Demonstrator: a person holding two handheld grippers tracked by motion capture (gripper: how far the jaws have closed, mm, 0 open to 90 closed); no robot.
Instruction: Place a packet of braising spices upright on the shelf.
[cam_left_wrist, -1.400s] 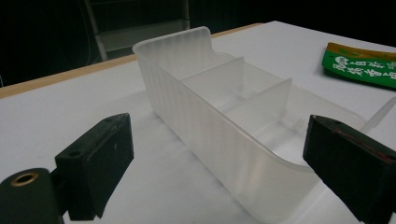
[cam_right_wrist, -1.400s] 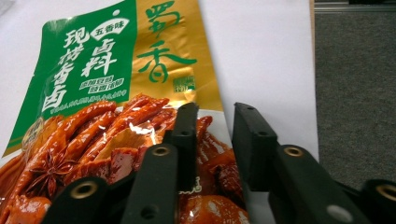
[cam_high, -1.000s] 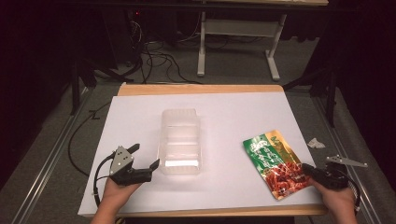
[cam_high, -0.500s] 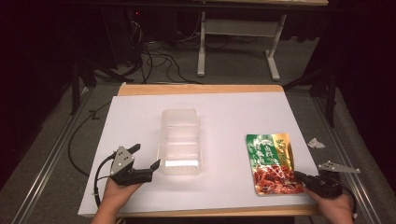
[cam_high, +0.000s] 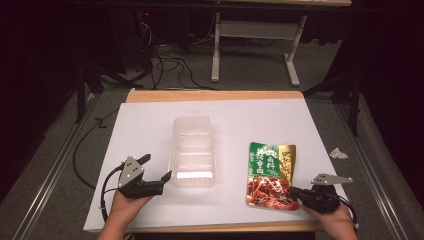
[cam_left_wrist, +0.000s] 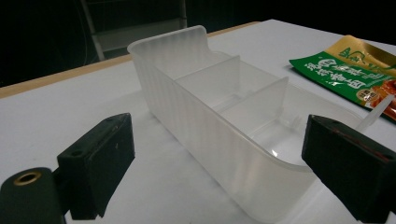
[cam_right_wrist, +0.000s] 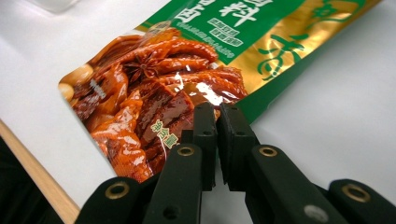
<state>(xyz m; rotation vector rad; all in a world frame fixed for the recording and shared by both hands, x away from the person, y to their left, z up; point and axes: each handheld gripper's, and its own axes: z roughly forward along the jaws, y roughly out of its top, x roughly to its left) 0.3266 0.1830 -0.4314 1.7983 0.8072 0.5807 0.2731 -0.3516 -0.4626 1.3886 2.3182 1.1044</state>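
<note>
A green and gold food pouch printed with red braised food lies flat on the white table, front right. My right gripper is shut on its near right corner; the right gripper view has the black jaws pressed together over the pouch edge. A clear plastic container with three compartments stands empty at the table's middle. My left gripper is open just left of its near end. In the left gripper view the jaws straddle the container's near corner without touching it, with the pouch beyond.
The white sheet covers a wooden tabletop whose front edge runs close to both hands. A crumpled white scrap lies off the table's right side. Cables and a white desk frame sit on the floor beyond.
The right gripper has swung the pouch from a tilt to nearly square with the table and shifted it slightly left. The left gripper and the container have stayed put.
</note>
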